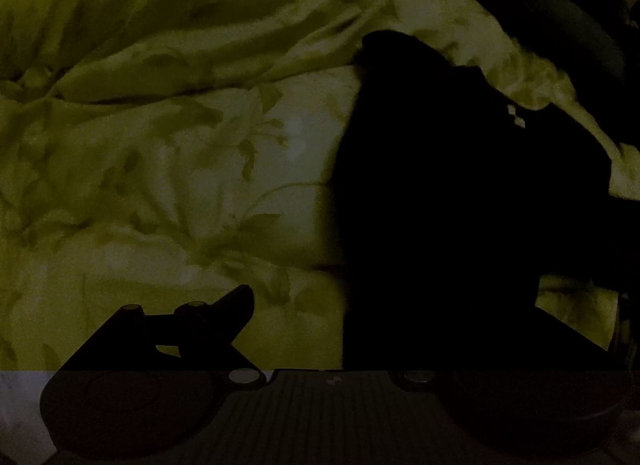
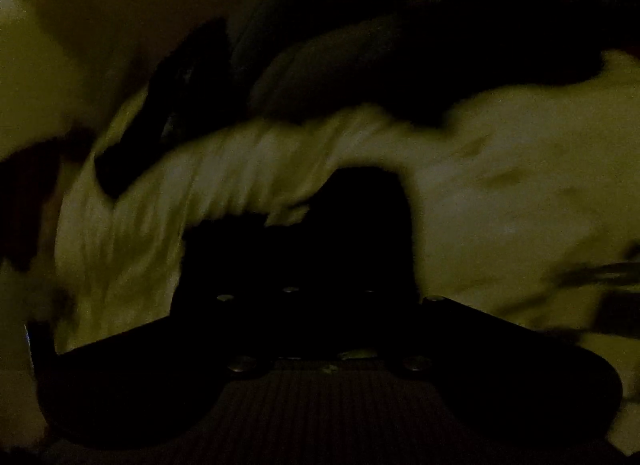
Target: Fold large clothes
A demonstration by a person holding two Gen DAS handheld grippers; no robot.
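Observation:
The scene is very dark. A large pale yellow-green cloth (image 1: 168,153) with a faint leaf pattern lies rumpled and fills the left wrist view. My left gripper shows one short finger (image 1: 236,305) at the lower left; a big black shape (image 1: 440,205) at the right hides the other finger. In the right wrist view the same cloth (image 2: 500,193) is bunched in a blurred ridge just above my right gripper (image 2: 320,217), whose fingers are lost in a black mass under the cloth. The other hand-held gripper (image 2: 168,113) shows as a dark bar at upper left.
A dark rounded mass (image 1: 560,25) lies beyond the cloth at the top right of the left wrist view. A pale surface (image 1: 20,393) shows at the bottom left corner. A thin dark bar (image 2: 600,269) crosses the right edge of the right wrist view.

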